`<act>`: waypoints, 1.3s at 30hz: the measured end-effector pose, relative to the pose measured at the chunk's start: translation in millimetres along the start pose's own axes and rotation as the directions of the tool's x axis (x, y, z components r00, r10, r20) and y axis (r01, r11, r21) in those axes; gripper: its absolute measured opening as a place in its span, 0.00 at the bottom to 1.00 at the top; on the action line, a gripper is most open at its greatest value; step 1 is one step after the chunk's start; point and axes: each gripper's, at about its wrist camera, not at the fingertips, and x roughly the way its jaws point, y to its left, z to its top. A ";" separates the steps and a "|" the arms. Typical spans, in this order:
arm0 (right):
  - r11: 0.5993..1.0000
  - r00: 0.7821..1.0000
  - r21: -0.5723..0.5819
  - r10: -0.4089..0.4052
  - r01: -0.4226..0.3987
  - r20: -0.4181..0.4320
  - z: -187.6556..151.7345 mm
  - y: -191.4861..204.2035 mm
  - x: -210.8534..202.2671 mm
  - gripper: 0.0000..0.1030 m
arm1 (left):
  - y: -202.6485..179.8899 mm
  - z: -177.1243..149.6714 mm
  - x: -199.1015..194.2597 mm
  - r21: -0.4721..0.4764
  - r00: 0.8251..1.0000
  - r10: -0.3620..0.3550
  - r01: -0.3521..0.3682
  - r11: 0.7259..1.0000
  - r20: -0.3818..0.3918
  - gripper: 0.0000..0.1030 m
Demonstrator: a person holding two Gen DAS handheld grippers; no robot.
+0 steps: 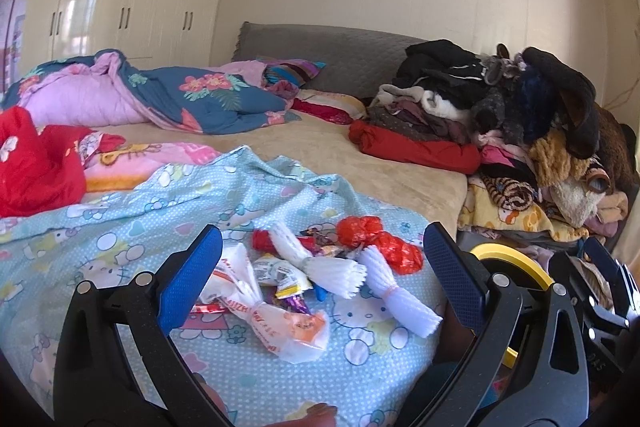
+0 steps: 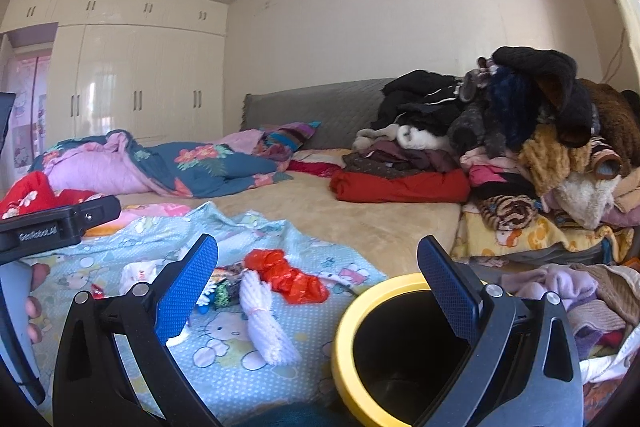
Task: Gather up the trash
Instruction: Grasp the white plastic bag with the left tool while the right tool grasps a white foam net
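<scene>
The sheet (image 1: 120,227) is thin matt cotton-like cloth, wrinkled, over a beige plush blanket (image 1: 360,163). The red wrapper (image 1: 384,243) is crinkled glossy plastic film; the net sleeves (image 1: 394,299) look like white foam mesh, soft and ribbed. The white bag (image 1: 256,307) is thin printed plastic. Both grippers, left (image 1: 322,275) and right (image 2: 318,287), have matt black plastic arms, blue dimpled pads (image 2: 188,291) and small shiny metal pins. The bin (image 2: 352,347) has a smooth yellow plastic rim. The wardrobe (image 2: 132,83) is glossy cream lacquer. The headboard (image 1: 340,59) is grey quilted cloth.
</scene>
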 end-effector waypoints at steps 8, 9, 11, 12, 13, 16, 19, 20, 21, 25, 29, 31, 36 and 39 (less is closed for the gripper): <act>0.996 0.995 -0.021 0.083 -0.084 -0.054 5.8 23.7 21.8 0.94 | 31.7 0.6 6.3 -0.055 0.999 0.052 -0.051 0.997 0.003 0.90; 0.995 0.994 -0.028 0.097 -0.099 -0.058 6.7 28.2 23.9 0.94 | 35.1 1.1 7.4 -0.062 0.998 0.057 -0.057 0.996 0.000 0.90; 0.992 0.991 -0.038 0.119 -0.122 -0.066 8.6 36.9 28.8 0.94 | 44.2 0.7 9.8 -0.080 0.998 0.067 -0.068 0.994 -0.007 0.90; 0.991 0.989 -0.038 0.129 -0.131 -0.070 9.8 38.4 31.3 0.94 | 48.3 1.1 10.6 -0.088 0.997 0.073 -0.073 0.993 -0.010 0.90; 0.989 0.987 -0.038 0.142 -0.145 -0.073 10.3 42.3 33.4 0.94 | 52.4 1.1 11.3 -0.094 0.997 0.078 -0.079 0.992 -0.011 0.90; 0.981 0.979 -0.055 0.180 -0.186 -0.093 10.7 56.7 41.6 0.94 | 64.7 0.6 13.5 -0.114 0.995 0.097 -0.099 0.989 -0.020 0.90; 0.971 0.968 -0.078 0.218 -0.228 -0.121 9.8 71.8 50.1 0.94 | 79.8 -0.5 16.7 -0.137 0.993 0.116 -0.120 0.983 -0.036 0.90; 0.968 0.966 -0.084 0.225 -0.236 -0.130 9.1 75.1 53.1 0.94 | 87.1 -1.2 18.5 -0.147 0.992 0.123 -0.127 0.981 -0.040 0.90; 0.965 0.961 -0.086 0.235 -0.249 -0.143 8.7 78.8 56.3 0.94 | 91.5 -1.6 19.9 -0.150 0.991 0.129 -0.134 0.980 -0.045 0.90; 0.957 0.950 -0.092 0.255 -0.274 -0.180 5.9 89.1 70.0 0.94 | 111.2 -3.8 29.3 -0.158 0.983 0.166 -0.176 0.972 -0.077 0.90; 0.956 0.942 -0.086 0.257 -0.280 -0.213 2.7 92.1 87.8 0.94 | 132.8 -8.1 43.3 -0.173 0.979 0.169 -0.187 0.967 -0.115 0.90; 0.956 0.934 -0.076 0.258 -0.284 -0.248 -0.5 91.3 101.0 0.94 | 140.5 -9.8 53.1 -0.188 0.981 0.133 -0.158 0.969 -0.139 0.90; 0.951 0.899 -0.010 0.288 -0.308 -0.331 -11.5 90.5 131.1 0.94 | 145.2 -15.5 76.8 -0.170 0.980 0.059 -0.092 0.981 -0.188 0.90; 0.936 0.868 -0.006 0.323 -0.351 -0.378 -16.5 95.2 145.6 0.90 | 146.9 -19.2 97.3 -0.179 0.968 0.004 -0.050 0.983 -0.249 0.90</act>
